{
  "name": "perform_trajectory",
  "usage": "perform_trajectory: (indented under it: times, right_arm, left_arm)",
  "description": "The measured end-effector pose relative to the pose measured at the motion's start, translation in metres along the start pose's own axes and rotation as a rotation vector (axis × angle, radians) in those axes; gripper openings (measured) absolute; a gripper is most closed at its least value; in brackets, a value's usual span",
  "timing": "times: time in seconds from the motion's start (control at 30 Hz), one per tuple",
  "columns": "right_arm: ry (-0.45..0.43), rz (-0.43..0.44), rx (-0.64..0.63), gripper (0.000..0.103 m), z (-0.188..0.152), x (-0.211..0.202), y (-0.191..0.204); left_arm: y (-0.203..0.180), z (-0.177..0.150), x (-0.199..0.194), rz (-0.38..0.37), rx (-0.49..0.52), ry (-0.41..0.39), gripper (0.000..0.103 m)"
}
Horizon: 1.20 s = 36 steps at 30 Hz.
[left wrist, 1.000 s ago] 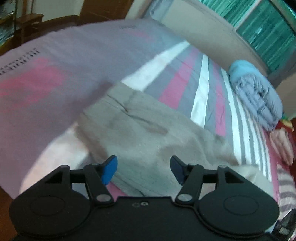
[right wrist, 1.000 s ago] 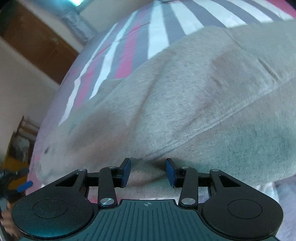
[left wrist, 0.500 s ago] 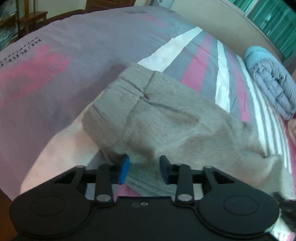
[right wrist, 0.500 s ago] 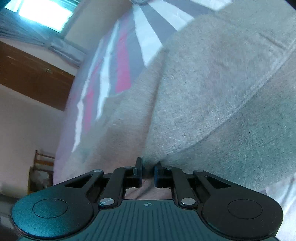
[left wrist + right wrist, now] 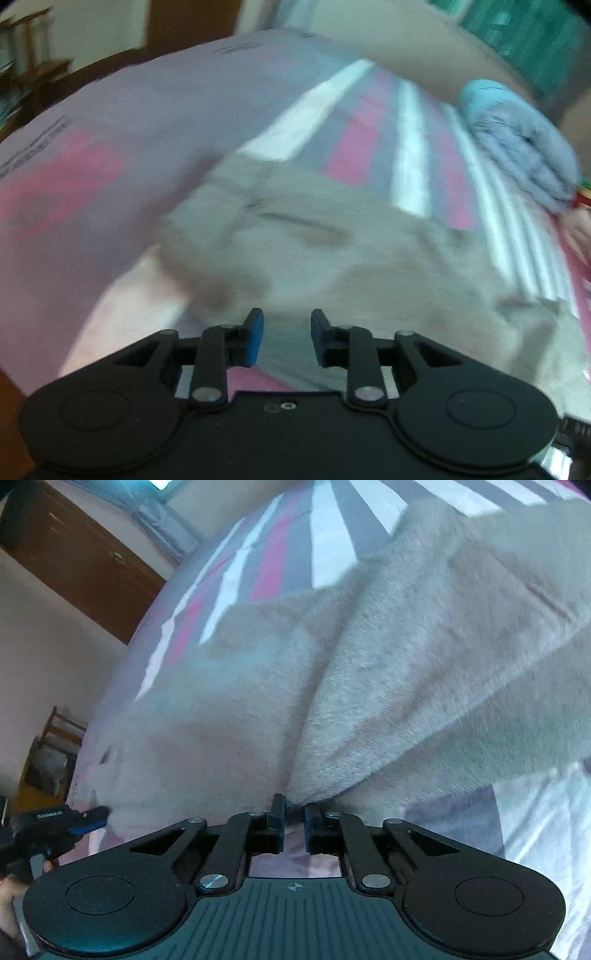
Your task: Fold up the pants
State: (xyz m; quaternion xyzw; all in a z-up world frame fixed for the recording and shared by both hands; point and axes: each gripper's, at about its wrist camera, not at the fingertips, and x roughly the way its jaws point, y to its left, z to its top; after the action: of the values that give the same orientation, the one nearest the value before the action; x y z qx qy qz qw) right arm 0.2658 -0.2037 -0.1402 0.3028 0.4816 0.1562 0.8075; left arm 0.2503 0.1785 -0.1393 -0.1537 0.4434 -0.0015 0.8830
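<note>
Grey fleece pants (image 5: 314,251) lie on a striped bed sheet (image 5: 129,122), blurred in the left wrist view. My left gripper (image 5: 286,339) sits at the pants' near edge, its jaws partly closed with cloth between the blue pads; the blur hides whether they pinch it. In the right wrist view the pants (image 5: 388,664) fill the frame, with a ridge of cloth drawn up toward me. My right gripper (image 5: 293,821) is shut on the edge of that ridge. The left gripper also shows in the right wrist view (image 5: 88,814), at the pants' far left end.
A folded blue-grey blanket (image 5: 524,147) lies at the far right of the bed. A brown wooden door (image 5: 81,554) and a wooden chair (image 5: 55,738) stand beyond the bed's left side. The sheet's white, pink and grey stripes (image 5: 295,546) run beyond the pants.
Both grippers closed from open onto the pants' near edge. The right gripper has pulled a fold of cloth up. The left wrist view has swung and is now blurred.
</note>
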Motion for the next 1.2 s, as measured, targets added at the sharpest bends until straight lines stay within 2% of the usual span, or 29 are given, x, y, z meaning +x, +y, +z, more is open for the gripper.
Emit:
perform_trajectory:
  times: [0.07, 0.13, 0.23, 0.27, 0.3, 0.43, 0.63, 0.77, 0.8, 0.87, 0.9, 1.0, 1.2]
  right_arm:
    - [-0.019, 0.012, -0.005, 0.053, 0.006, -0.013, 0.002]
    - [-0.047, 0.004, -0.029, 0.061, 0.008, -0.030, -0.005]
    - [-0.087, -0.066, -0.064, 0.061, 0.014, -0.050, -0.024]
    - [-0.098, -0.089, -0.041, 0.061, 0.016, -0.057, -0.036]
    - [-0.100, -0.097, -0.014, 0.061, 0.015, -0.061, -0.045]
    - [-0.139, -0.170, 0.045, 0.061, 0.022, -0.080, -0.091]
    - [-0.200, -0.188, 0.229, 0.060, 0.055, -0.103, -0.146]
    - [-0.239, -0.148, 0.330, 0.060, 0.073, -0.096, -0.167]
    - [-0.238, -0.141, 0.322, 0.058, 0.076, -0.092, -0.166]
    - [-0.223, -0.142, 0.308, 0.025, 0.080, -0.083, -0.163]
    - [-0.217, -0.141, 0.319, 0.021, 0.079, -0.080, -0.164]
    - [-0.241, -0.124, 0.361, 0.021, 0.084, -0.071, -0.173]
    - [-0.308, -0.049, 0.488, 0.021, 0.072, -0.071, -0.188]
  left_arm:
    - [-0.023, -0.003, -0.005, -0.035, 0.017, 0.005, 0.021]
    - [-0.047, -0.010, -0.001, -0.080, 0.040, 0.027, 0.021]
    - [-0.082, -0.027, 0.013, -0.125, 0.076, 0.071, 0.021]
    - [-0.088, -0.032, 0.019, -0.128, 0.078, 0.086, 0.021]
    - [-0.093, -0.039, 0.026, -0.118, 0.086, 0.098, 0.023]
    - [-0.095, -0.058, 0.043, -0.066, 0.103, 0.109, 0.022]
    - [-0.098, -0.058, 0.045, -0.049, 0.080, 0.110, 0.022]
    - [-0.100, -0.058, 0.048, -0.041, 0.078, 0.112, 0.022]
    - [-0.102, -0.057, 0.051, -0.037, 0.079, 0.112, 0.022]
    - [-0.105, -0.057, 0.053, -0.030, 0.083, 0.110, 0.022]
    - [-0.106, -0.057, 0.053, -0.028, 0.082, 0.109, 0.022]
    - [-0.106, -0.058, 0.053, -0.025, 0.086, 0.106, 0.022]
    - [-0.105, -0.058, 0.054, -0.028, 0.082, 0.107, 0.022]
